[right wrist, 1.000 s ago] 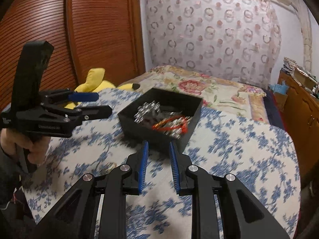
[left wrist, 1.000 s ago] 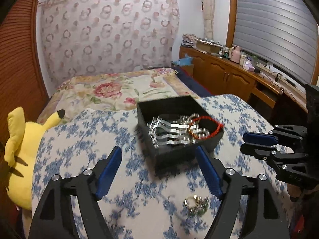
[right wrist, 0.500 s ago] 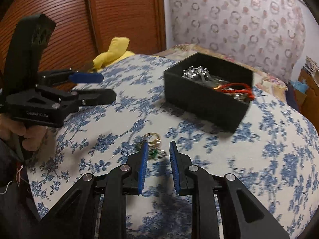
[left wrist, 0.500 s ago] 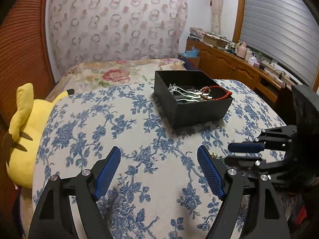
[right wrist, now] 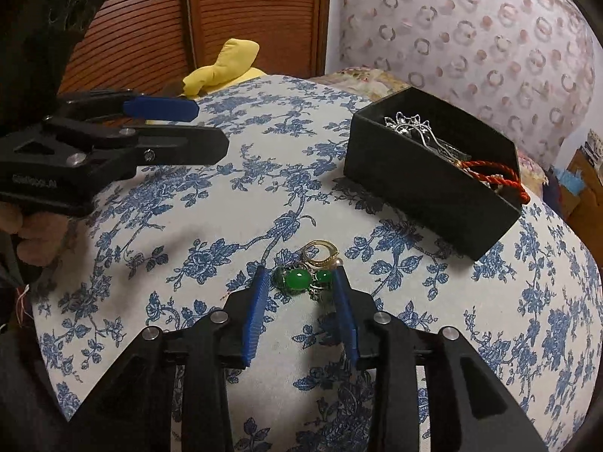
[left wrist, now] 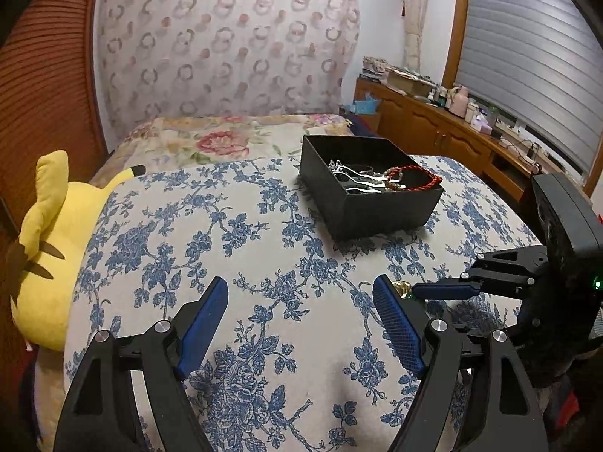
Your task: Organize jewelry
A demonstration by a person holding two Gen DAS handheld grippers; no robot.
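Straddling the rings [right wrist: 307,269] on the cloth [right wrist: 211,226], the right gripper [right wrist: 301,282] has its jaws apart, one on each side of the cluster. The left gripper [left wrist: 301,324], jaws wide, hangs farther off; the box [right wrist: 433,184] lies ahead-right.

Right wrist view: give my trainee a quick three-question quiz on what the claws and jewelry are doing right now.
1. True or false: the right claw is clamped shut on the green-stone jewelry.
2. Multiple choice: the red cord bracelet lies A) on the floral cloth, B) in the black box, C) in the left claw.
3. Fill in: the left claw is ____ and holds nothing.

Key: 1 false, its fingers straddle the jewelry with gaps showing; 2 B; 3 open.
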